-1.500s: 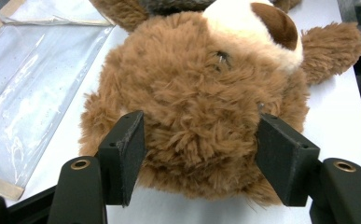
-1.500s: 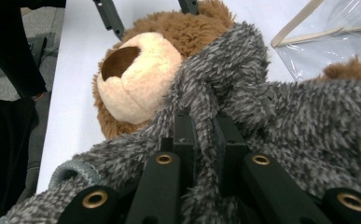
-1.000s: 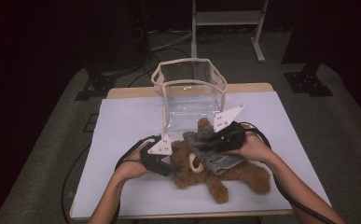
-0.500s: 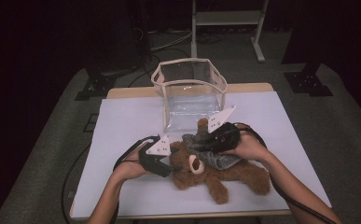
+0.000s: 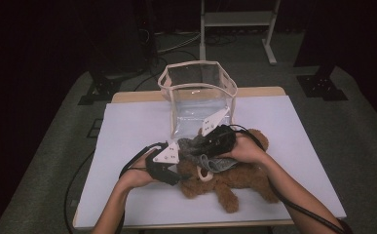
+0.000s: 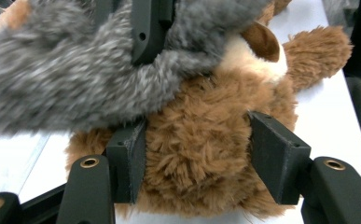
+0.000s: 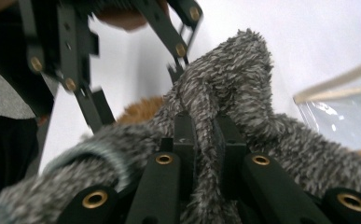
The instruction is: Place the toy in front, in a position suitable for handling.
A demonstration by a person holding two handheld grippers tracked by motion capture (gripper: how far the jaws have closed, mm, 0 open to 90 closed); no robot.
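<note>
A brown plush teddy bear [image 5: 235, 178] lies on its back at the near middle of the table, head to the left, legs stretched right and toward the near edge. A fuzzy grey garment [image 5: 203, 153] with a pale blue-grey hem covers its upper body and is bunched and pulled up over the head at the far side.

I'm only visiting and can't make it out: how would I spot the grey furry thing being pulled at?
Start at the clear plastic bag with a cream rim at the white table's far side. Just in front lies a brown plush teddy bear. The grey fuzzy cloth garment drapes over its head, the only grey fur there.
</note>
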